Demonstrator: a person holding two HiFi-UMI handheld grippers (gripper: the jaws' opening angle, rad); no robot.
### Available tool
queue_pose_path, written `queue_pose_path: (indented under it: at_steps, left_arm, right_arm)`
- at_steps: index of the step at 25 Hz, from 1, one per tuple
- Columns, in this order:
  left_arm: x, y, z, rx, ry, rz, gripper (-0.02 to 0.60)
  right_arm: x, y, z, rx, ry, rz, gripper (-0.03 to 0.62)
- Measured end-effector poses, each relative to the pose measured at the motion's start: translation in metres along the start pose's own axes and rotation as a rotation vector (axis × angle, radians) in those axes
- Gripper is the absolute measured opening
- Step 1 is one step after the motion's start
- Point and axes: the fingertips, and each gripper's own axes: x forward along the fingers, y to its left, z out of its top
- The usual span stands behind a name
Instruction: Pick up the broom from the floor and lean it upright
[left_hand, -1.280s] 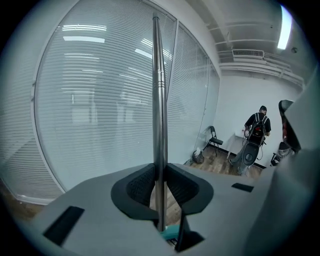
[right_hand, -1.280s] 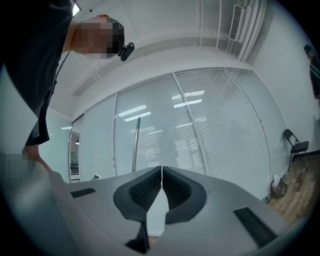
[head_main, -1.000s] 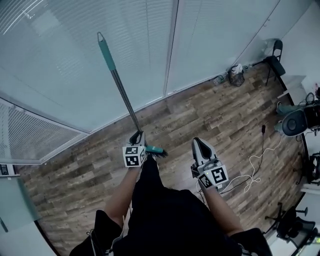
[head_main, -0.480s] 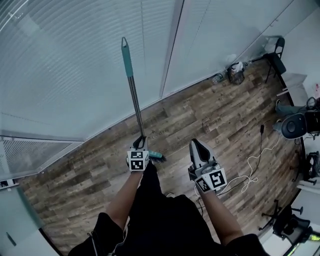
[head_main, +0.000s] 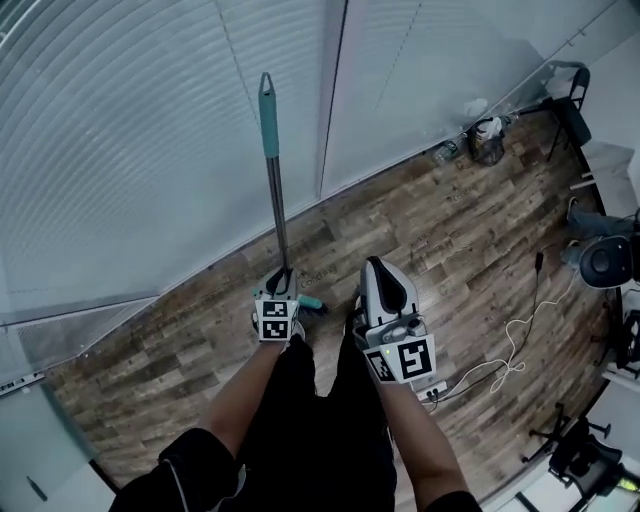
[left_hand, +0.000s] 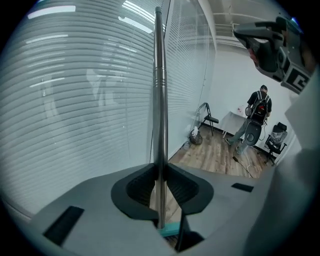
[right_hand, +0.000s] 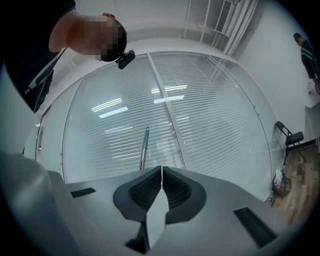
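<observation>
Clamping the metal shaft of the broom just above its teal head, the left hand-held gripper holds it upright, with the wooden floor below. Just to its right, the right hand-held gripper has its jaws pressed together, empty. Farther away, the broom's teal grip stands before the window blinds.

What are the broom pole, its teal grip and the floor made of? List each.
Broom pole: likely metal, smooth, shiny, bright streaks along it.
Teal grip: matte, probably plastic or rubber.
Floor: wood-look planks with grain and seams; real wood or laminate, cannot tell.
</observation>
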Motion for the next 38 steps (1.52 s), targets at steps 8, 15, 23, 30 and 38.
queue_pose_path:
  at_steps: [8, 15, 23, 30, 38]
  left_arm:
    - [0.131, 0.008, -0.043, 0.021, 0.073, 0.018, 0.087]
    - [0.213, 0.002, -0.08, 0.033, 0.096, -0.004, 0.087]
    - [0.272, 0.01, -0.162, 0.072, 0.181, -0.053, 0.087]
    - [0.303, 0.004, -0.218, 0.047, 0.223, -0.085, 0.087]
    - [0.33, 0.012, -0.232, -0.001, 0.232, -0.063, 0.087]
  right_arm:
    - [0.047, -0.093, -0.114, 0.075, 0.045, -0.024, 0.02]
    - [0.064, -0.136, -0.186, 0.15, 0.025, -0.08, 0.02]
    - [0.076, -0.128, -0.266, 0.149, 0.079, -0.044, 0.02]
    - [0.049, -0.141, -0.294, 0.123, 0.13, -0.029, 0.02]
    - [0.032, -0.159, -0.32, 0.105, 0.192, -0.037, 0.02]
